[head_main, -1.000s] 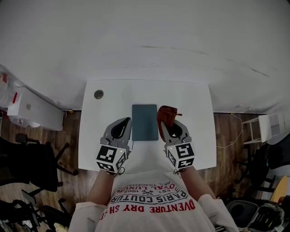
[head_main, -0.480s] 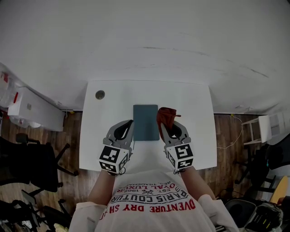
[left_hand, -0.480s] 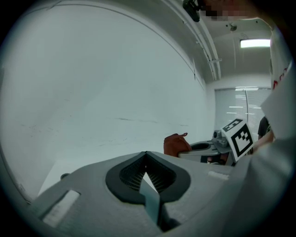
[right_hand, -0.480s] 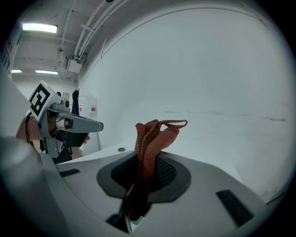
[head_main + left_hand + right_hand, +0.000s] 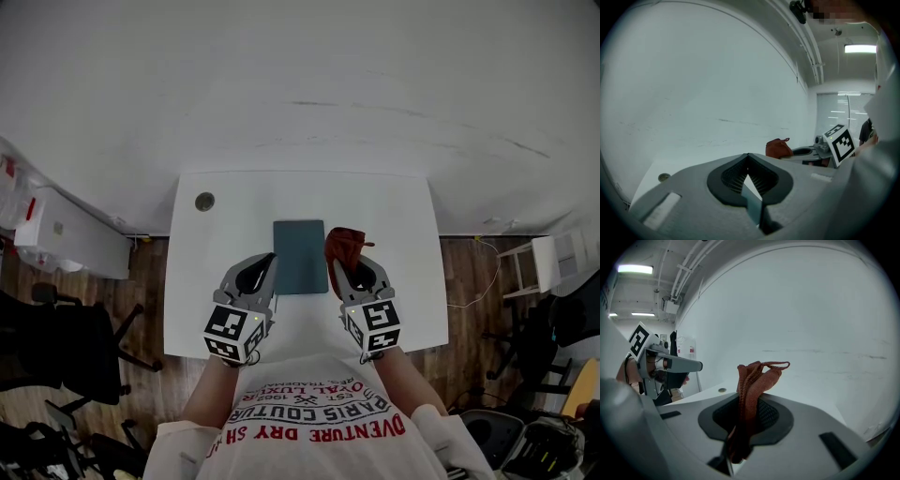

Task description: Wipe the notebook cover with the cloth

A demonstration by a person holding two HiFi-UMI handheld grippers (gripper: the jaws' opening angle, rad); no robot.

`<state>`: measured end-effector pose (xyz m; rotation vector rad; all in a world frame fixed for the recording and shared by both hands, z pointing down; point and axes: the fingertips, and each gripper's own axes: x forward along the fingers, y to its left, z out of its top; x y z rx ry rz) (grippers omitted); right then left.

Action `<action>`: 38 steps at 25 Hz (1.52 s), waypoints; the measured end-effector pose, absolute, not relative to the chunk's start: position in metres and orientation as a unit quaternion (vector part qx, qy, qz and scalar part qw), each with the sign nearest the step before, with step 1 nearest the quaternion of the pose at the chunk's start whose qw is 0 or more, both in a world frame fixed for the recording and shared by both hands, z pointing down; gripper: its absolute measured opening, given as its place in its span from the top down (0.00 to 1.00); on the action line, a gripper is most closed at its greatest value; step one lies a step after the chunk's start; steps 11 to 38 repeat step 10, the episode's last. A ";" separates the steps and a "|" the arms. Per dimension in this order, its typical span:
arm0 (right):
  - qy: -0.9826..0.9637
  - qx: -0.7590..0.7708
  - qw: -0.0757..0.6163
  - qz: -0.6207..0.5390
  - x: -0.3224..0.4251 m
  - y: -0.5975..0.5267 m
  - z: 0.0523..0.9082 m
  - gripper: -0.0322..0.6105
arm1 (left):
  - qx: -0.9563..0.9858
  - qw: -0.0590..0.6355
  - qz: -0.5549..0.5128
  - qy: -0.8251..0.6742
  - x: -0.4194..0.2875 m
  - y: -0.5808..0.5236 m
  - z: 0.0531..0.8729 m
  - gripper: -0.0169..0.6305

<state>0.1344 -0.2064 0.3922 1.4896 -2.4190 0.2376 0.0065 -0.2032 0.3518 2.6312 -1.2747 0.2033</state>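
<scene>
Against the frame of a second ago, little is changed. The left gripper (image 5: 268, 258) and the right gripper (image 5: 335, 264) are seen a shade lower in the head view, and the notebook (image 5: 300, 255) and the table (image 5: 398, 211) are shifted by about the same small amount. The arrangement between them is kept as it was.

The notebook, dark teal, is laid flat and closed near the middle of the white table, with its long side running away from the person. It is flanked by the two grippers, the left one just beside its left edge and the right one just beside its right edge.

In the left gripper view the jaws of the left gripper (image 5: 748, 157) are seen brought together at the tips, with nothing gripped. Only a thin wedge is left behind the tips, through which a teal strip is glimpsed.

In the right gripper view the jaws of the right gripper (image 5: 743, 401) are closed on the rust-red cloth (image 5: 752, 385), which is bunched and stands up above the pads. In the head view the cloth (image 5: 345, 241) is seen beside the notebook's right edge; whether it touches the cover cannot be told.

A small round fitting (image 5: 204, 202) is set in the table's far left corner.
</scene>
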 end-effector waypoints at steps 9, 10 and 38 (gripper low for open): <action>-0.833 0.528 0.145 0.085 0.147 -0.202 0.396 0.83 | 0.892 0.102 0.089 -0.431 0.013 -0.196 0.360 0.96; -0.833 0.528 0.145 0.085 0.147 -0.202 0.397 0.84 | 0.891 0.103 0.092 -0.431 0.013 -0.196 0.362 0.96; -0.833 0.528 0.145 0.085 0.147 -0.202 0.397 0.84 | 0.891 0.103 0.092 -0.431 0.013 -0.196 0.362 0.96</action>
